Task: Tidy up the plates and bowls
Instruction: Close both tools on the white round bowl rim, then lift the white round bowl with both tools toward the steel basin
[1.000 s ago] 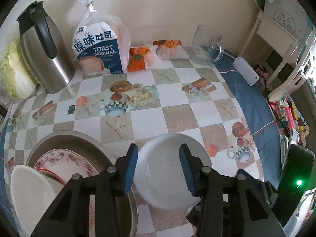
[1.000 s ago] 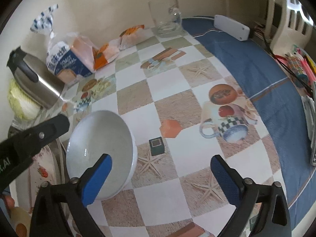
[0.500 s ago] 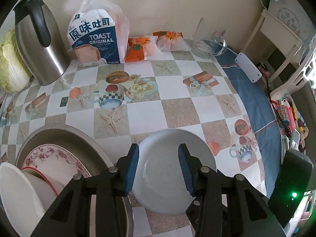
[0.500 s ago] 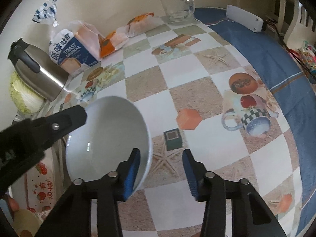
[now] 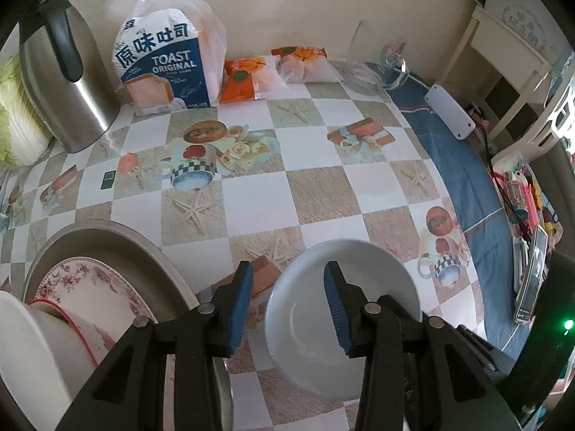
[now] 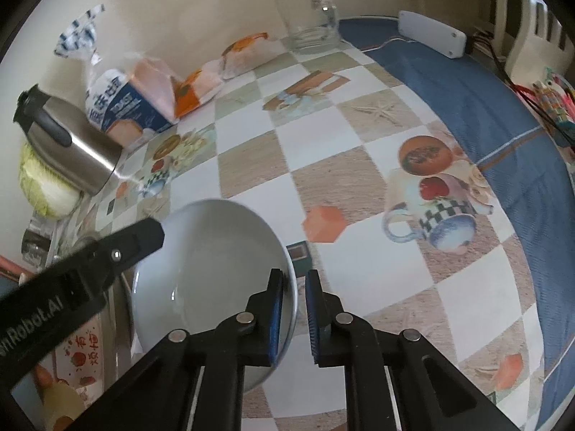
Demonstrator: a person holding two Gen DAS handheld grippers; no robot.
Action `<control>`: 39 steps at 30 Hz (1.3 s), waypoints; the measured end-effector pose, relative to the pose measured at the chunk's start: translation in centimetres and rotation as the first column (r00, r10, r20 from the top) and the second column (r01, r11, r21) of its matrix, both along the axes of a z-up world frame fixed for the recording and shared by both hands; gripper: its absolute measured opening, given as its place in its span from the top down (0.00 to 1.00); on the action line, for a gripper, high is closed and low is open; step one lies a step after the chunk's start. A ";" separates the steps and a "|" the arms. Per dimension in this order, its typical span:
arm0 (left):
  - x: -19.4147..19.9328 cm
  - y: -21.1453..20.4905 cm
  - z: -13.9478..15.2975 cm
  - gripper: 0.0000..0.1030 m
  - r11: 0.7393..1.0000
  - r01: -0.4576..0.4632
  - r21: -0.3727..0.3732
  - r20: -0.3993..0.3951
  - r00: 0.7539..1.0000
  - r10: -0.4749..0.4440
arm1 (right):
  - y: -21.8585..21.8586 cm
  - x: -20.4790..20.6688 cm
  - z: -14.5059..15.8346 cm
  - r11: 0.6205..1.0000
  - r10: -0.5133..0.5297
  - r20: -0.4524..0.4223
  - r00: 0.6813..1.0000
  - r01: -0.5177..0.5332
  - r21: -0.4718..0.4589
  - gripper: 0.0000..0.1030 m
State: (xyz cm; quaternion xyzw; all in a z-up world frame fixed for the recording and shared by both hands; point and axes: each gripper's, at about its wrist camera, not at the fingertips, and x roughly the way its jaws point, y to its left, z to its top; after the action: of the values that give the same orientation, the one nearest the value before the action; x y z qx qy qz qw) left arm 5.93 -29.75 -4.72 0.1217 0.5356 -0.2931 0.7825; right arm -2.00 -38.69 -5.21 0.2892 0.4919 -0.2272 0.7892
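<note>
The right gripper (image 6: 293, 314) has its jaws pinched on the near rim of the white bowl (image 6: 215, 273), which is tilted above the checkered desk (image 6: 323, 143). The left gripper (image 5: 287, 303) has its jaws apart, one straddling the bowl's edge. Left of it, a metal basin (image 5: 107, 240) holds a floral plate (image 5: 90, 287), partly hidden. Farther back stand a kettle (image 5: 68, 82), toast bag (image 5: 165, 68) and glass mug (image 6: 309, 18) by the wall.

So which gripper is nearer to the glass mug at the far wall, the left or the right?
Neither clearly. Both the left gripper and the right gripper are at the white bowl, across the whole table from the glass mug; the pictures cannot settle which is nearer.
</note>
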 end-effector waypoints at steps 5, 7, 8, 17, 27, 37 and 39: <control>-0.4 -0.4 -0.8 0.70 1.000 0.016 0.019 -0.012 1.000 -0.015 | -0.8 -0.7 0.0 0.999 -0.032 0.004 0.999 0.031 0.010 0.87; -0.6 -0.6 -1.3 0.75 0.999 0.022 0.026 -0.021 1.000 -0.021 | -0.9 -0.8 0.0 0.999 -0.038 0.006 0.999 0.038 0.014 0.87; -0.6 -0.7 -1.5 0.77 0.999 0.025 0.029 -0.027 0.999 -0.024 | -1.0 -0.9 0.0 0.999 -0.039 0.006 0.999 0.038 0.014 0.87; -0.5 -0.8 -2.5 0.84 0.998 0.033 0.056 -0.042 0.999 -0.031 | -1.0 -0.8 -0.5 0.999 -0.031 0.008 0.999 0.031 0.041 0.87; -0.5 -0.9 -3.7 0.85 0.998 0.033 0.058 -0.071 0.997 -0.029 | -0.9 -0.7 -0.6 0.999 -0.029 0.009 1.000 0.029 0.045 0.87; -0.6 -0.8 -3.6 0.86 0.998 0.042 0.050 -0.059 0.997 -0.039 | -0.9 -0.8 -0.6 0.998 -0.033 0.005 0.999 0.033 0.054 0.87; -0.6 -0.9 -3.5 0.86 0.998 0.043 0.049 -0.057 0.998 -0.041 | -1.0 -0.9 -0.6 0.997 -0.037 0.004 0.999 0.036 0.061 0.87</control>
State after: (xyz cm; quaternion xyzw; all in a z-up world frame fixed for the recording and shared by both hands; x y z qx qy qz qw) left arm 5.31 -30.62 -8.18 0.1444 0.5617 -0.2992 0.7577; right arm -2.90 -39.68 -5.81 0.3225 0.4911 -0.2258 0.7771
